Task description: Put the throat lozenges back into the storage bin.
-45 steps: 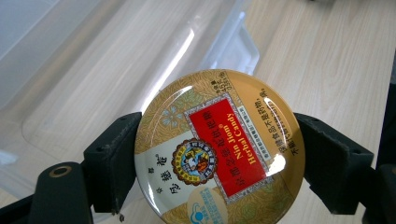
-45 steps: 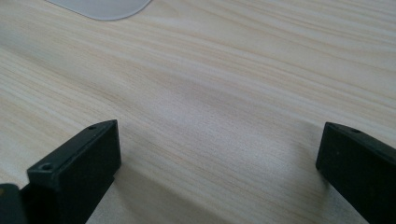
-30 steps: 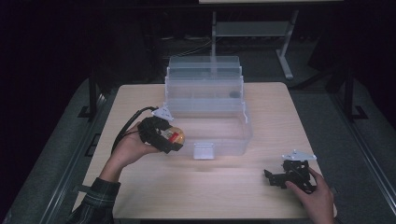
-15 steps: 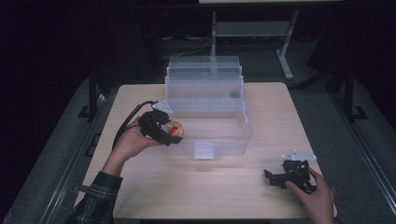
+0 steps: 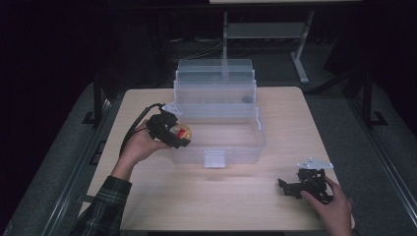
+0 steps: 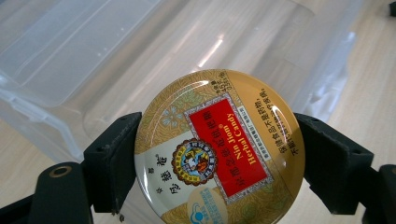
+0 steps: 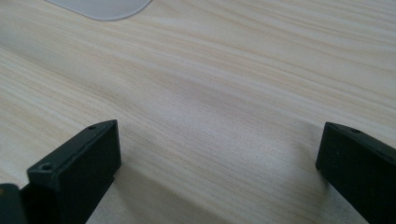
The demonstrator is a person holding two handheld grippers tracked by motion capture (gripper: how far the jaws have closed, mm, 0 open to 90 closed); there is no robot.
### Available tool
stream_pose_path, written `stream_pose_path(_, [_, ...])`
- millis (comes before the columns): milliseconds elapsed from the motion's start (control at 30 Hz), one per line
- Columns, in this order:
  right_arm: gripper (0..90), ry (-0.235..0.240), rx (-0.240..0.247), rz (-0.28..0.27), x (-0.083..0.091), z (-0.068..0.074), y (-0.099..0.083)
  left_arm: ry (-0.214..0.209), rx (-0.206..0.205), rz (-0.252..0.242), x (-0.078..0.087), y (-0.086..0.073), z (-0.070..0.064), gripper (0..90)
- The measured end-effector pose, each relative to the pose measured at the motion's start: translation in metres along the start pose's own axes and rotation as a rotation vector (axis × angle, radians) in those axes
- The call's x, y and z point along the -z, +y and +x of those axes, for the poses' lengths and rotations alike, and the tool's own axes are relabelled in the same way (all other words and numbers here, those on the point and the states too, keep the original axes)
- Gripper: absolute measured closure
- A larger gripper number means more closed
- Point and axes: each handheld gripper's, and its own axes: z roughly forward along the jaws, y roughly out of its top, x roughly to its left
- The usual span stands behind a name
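A round gold candy tin (image 6: pixel 219 149) with a red label is clamped between the two black jaws of my left gripper (image 6: pixel 212 161). In the high view that left gripper (image 5: pixel 173 133) holds the tin (image 5: pixel 184 132) at the left rim of a clear plastic organizer box (image 5: pixel 216 105), over its open lower tray. My right gripper (image 5: pixel 290 189) rests low on the wooden table (image 5: pixel 196 196) at the front right, jaws wide apart. In the right gripper view only bare wood lies between the right gripper (image 7: pixel 219 158) jaws.
The box has stepped upper tiers toward the back and a latch tab (image 5: pixel 214 159) on its front wall. A metal stand (image 5: pixel 265 29) is behind the table. A corner of clear plastic (image 7: pixel 100 7) shows at the top of the right gripper view.
My left gripper has carried the tin up and to the right, from beside the box to its left rim. The right gripper has stayed put.
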Motion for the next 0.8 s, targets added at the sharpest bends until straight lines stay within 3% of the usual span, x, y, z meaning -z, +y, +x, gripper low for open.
stream_pose_path(567, [0.0, 0.000, 0.000, 0.000, 0.0000, 0.0000, 0.0000, 0.039, 0.017, 0.021, -0.0069, -0.0019, 0.0089, 19.3])
stream_pose_path(800, [0.0, 0.000, 0.000, 0.000, 0.0000, 0.0000, 0.0000, 0.036, 0.015, 0.025, -0.0073, -0.0023, 0.0091, 19.3])
